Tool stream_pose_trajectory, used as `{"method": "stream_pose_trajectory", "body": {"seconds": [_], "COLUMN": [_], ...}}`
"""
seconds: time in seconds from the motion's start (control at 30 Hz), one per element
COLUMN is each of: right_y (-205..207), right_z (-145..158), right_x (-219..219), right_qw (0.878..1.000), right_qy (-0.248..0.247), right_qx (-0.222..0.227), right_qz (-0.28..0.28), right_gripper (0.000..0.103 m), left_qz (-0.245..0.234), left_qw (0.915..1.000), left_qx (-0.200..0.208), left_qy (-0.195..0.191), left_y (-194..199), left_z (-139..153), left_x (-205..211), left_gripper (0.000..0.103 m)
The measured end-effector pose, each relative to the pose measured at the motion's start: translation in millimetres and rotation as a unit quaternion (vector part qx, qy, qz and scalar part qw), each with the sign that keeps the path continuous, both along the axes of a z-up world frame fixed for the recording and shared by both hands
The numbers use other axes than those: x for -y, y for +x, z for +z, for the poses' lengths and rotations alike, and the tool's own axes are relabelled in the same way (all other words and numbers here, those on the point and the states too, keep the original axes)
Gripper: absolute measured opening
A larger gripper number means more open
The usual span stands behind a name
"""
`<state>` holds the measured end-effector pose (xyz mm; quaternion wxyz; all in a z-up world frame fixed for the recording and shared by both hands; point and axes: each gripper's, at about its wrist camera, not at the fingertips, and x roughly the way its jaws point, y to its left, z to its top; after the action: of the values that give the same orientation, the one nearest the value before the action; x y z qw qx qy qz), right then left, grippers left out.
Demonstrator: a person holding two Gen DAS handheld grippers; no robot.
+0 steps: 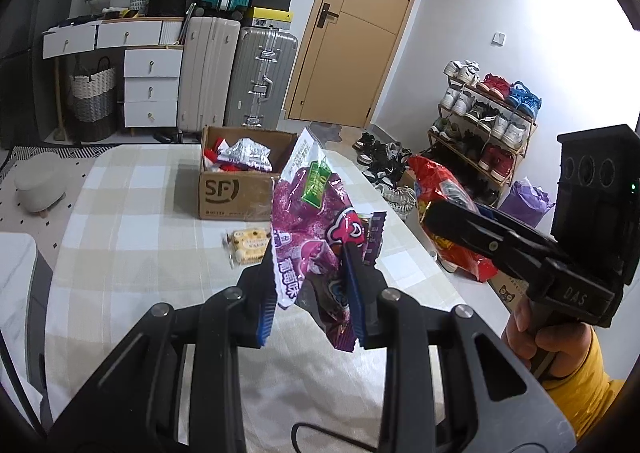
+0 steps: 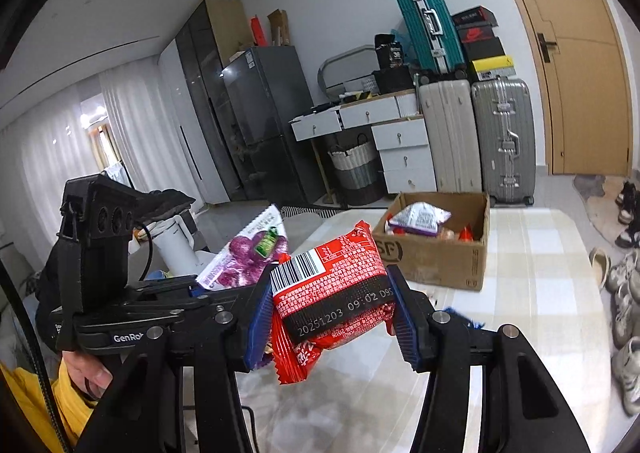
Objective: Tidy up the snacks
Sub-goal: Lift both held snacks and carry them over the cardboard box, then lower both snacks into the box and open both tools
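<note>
- Snacks split between two grips and a cardboard box point(image 1: 236, 193) at the far end of the checked tablecloth point(image 1: 132, 237).
- Purple snack bag point(image 1: 316, 229) pinched tight by the left gripper point(image 1: 312, 293), blue pads point(image 1: 354, 289) clamped on the crinkled lower half, top of the bag standing up above the jaws, clear of the table.
- Same purple bag point(image 2: 248, 257) seen from the right wrist camera, poking out past the left gripper to the left of the red one.
- Red snack pack point(image 2: 332, 293) clasped across its width by the right gripper point(image 2: 330, 313), barcode and printed date facing the camera, blue pads point(image 2: 404, 317) pressed on both ends, lifted off the cloth.
- Same red pack point(image 1: 444, 213) visible from the left wrist camera, right of the purple bag, held by the right gripper point(image 1: 444, 213) in a hand point(image 1: 540, 337) with a yellow sleeve point(image 1: 584, 385).
- Box open at the top, already holding a silver-and-purple packet point(image 2: 418, 219) and some red wrappers.
- Small pack of pale biscuits point(image 1: 246, 245) lying flat on the cloth, just in front of the box and left of the purple bag.
- Suitcases point(image 1: 236, 73), a white drawer unit point(image 1: 150, 81) and a shoe rack point(image 1: 488, 121) beyond the table.
</note>
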<state>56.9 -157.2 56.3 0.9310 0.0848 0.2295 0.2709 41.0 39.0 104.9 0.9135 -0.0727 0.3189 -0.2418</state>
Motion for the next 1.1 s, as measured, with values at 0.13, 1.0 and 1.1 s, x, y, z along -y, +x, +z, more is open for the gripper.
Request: {"method": "stream_pose_trajectory", "body": {"seconds": [0.13,1.0,1.1], "right_y": [16.6,227.8,253.6], "right_z": [8.9,13.8,0.6], "right_x": [-1.0,33.3,32.9], "right_qw": [1.000,0.996,0.995], "right_qy": [0.001,0.030,0.022], "right_qx": [0.007,-0.046,-0.061], "right_qz": [0.000,-0.074,-0.076], "right_gripper": [0.053,0.053,0.053], "left_qz": [0.000,0.058,0.048], "left_qw": [1.0000,0.9976,0.9978], "left_qx": [0.005,-0.013,-0.022], "left_qy": [-0.003,0.036,0.040], "left_y": [18.1,283.4,315.1], "left_z": [8.8,25.6,14.1], "left_x": [4.4,26.3,38.4], "left_gripper": [0.027,0.027,0.027]}}
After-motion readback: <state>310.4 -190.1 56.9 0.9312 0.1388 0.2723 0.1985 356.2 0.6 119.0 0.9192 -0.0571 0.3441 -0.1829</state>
